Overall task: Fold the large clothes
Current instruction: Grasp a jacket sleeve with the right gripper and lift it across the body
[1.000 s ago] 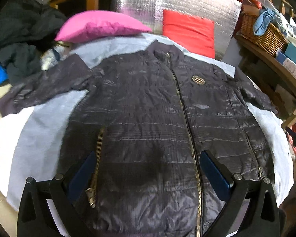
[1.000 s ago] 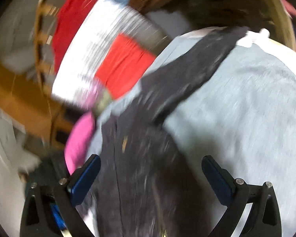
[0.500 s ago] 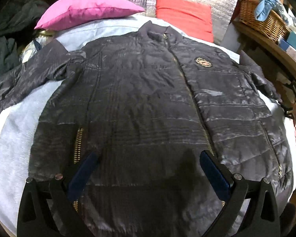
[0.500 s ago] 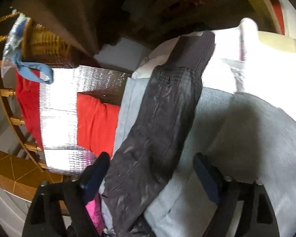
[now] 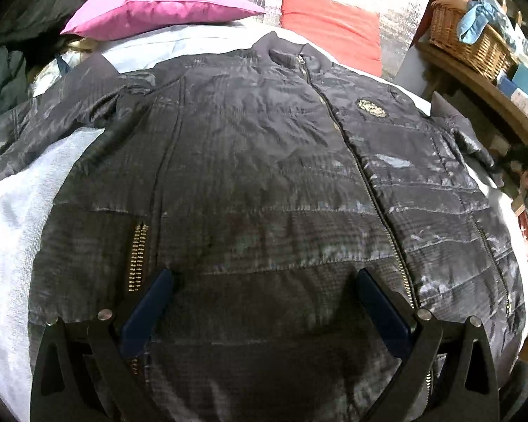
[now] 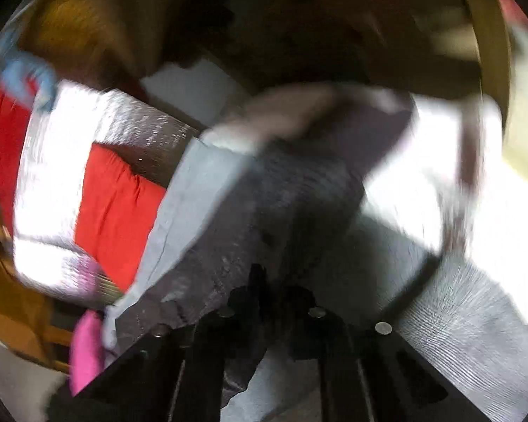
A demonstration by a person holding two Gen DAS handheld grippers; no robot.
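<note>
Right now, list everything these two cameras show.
jacket: one, dark grey quilted, spread front-up on the bed, zipped
sleeve: one, dark grey, lying out across the sheet
sheet: one, pale grey, under the jacket
pink pillow: one, at the bed's head
red cushion: one, beside the pillow
wicker basket: one, tan, on the side shelf, blue cloth inside
left tool: open, over the jacket's hem
right tool: shut on the sleeve

The left tongs (image 5: 264, 299) have black arms, silver screws and blue pads; the blurred right tongs (image 6: 269, 293) seem alike.
</note>
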